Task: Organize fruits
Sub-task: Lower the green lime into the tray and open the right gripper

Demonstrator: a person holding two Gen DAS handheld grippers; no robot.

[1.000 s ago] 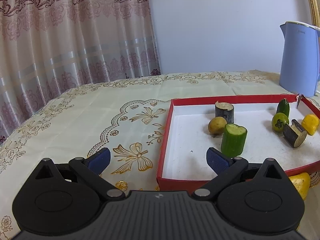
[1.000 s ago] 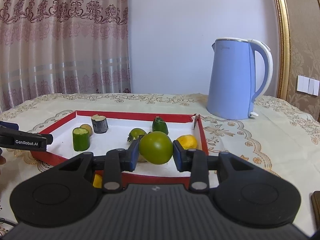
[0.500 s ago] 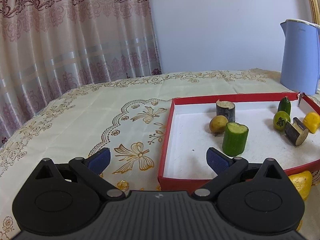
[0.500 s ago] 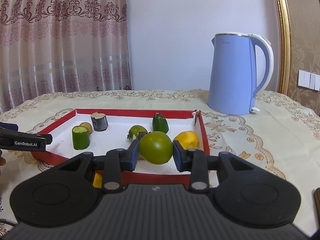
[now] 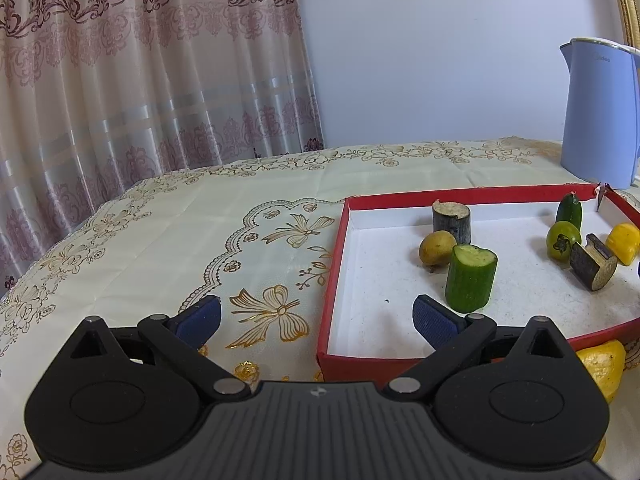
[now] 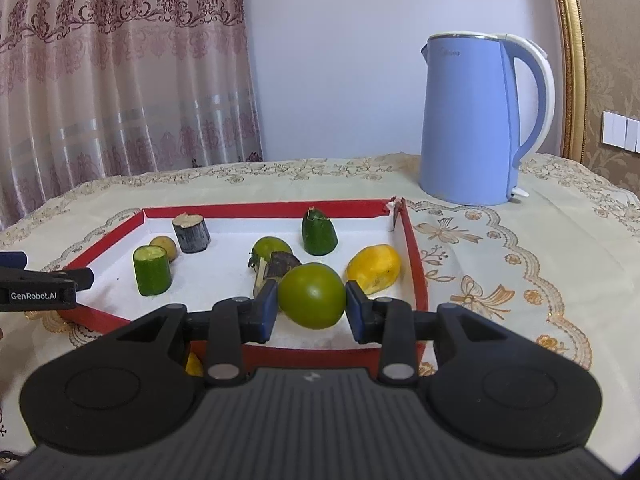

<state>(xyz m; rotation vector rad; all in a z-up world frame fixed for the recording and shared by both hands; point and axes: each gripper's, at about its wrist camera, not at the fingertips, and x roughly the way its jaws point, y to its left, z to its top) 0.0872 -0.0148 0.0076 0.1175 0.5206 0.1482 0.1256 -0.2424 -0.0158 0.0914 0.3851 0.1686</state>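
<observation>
My right gripper is shut on a round green fruit, held over the near part of the red tray. In the tray lie a cucumber piece, a small yellow-brown fruit, a dark cane stub, a green citrus, a cut dark stub, a cucumber end and a yellow fruit. My left gripper is open and empty at the tray's near left corner. The cucumber piece stands just beyond its right finger.
A blue electric kettle stands behind the tray at the right. A yellow fruit lies on the tablecloth outside the tray's near wall. A curtain hangs behind the table's far left edge.
My right gripper has moved forward and down over the tray with the green fruit in it. The left gripper has barely shifted.
</observation>
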